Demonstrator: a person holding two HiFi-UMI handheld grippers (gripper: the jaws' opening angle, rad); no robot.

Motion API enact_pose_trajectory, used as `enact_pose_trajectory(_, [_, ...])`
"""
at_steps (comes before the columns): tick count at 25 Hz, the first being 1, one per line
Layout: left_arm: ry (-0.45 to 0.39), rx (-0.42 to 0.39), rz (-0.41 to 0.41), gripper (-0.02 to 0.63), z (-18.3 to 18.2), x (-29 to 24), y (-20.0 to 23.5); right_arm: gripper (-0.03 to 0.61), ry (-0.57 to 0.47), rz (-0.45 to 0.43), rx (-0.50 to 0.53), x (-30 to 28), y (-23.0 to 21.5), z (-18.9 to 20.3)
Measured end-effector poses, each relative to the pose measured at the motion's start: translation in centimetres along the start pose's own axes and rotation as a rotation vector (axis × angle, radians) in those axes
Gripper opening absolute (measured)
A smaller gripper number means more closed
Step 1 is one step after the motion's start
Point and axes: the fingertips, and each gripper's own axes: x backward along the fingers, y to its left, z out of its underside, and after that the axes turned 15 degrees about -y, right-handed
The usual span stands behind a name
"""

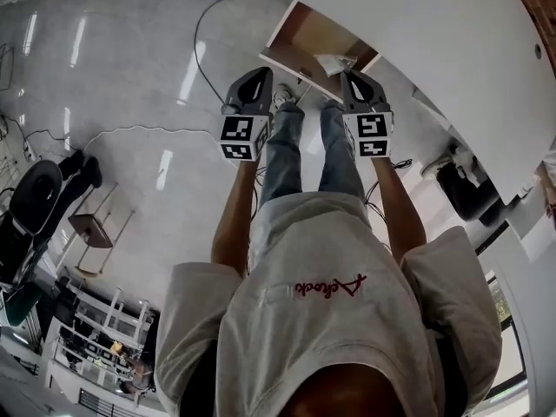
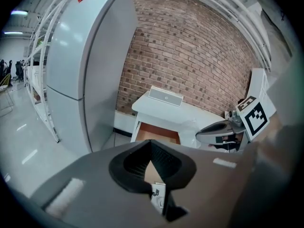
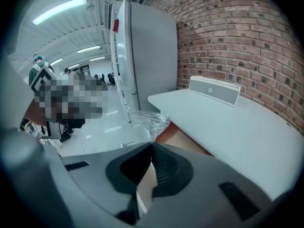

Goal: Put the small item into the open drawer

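Note:
The open drawer [image 1: 306, 35] shows its brown wooden inside under a white table [image 1: 434, 42]; the left gripper view has the drawer [image 2: 156, 132] straight ahead. A small crumpled clear plastic bag [image 1: 334, 62] hangs at the drawer's front edge, at the tip of my right gripper [image 1: 347, 76]. In the right gripper view the jaws are together at the right gripper [image 3: 152, 145], with the bag [image 3: 148, 120] sticking out just past them beside the drawer [image 3: 183, 139]. My left gripper [image 1: 262, 76] hovers left of the drawer. Seen from its own camera, the left gripper [image 2: 151, 144] is shut and empty.
A white box [image 2: 165, 95] lies on the table top against a brick wall [image 2: 199, 51]. A tall grey cabinet [image 2: 90, 70] stands left of the table. A cable [image 1: 204, 59] runs over the glossy floor. Chairs and racks [image 1: 52, 207] stand far to the left.

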Motion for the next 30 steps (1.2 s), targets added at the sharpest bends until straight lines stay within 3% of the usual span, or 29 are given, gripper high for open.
enact_pose_trajectory(9, [0.048, 0.075, -0.015, 0.008, 6.1, 0.5, -1.9, 0.012, 0.114, -0.028, -0.022, 1.7, 0.6, 6.9])
enact_pose_trajectory(16, [0.070, 0.088, -0.015, 0.009, 10.0, 0.1, -2.6, 0.012, 0.161, -0.070, -0.024, 1.9, 1.0, 10.5])
enact_pose_trajectory(30, [0.038, 0.098, -0.046, 0.009, 12.7, -1.6, -1.8, 0.012, 0.170, -0.154, 0.018, -2.9, 1.3, 12.1])
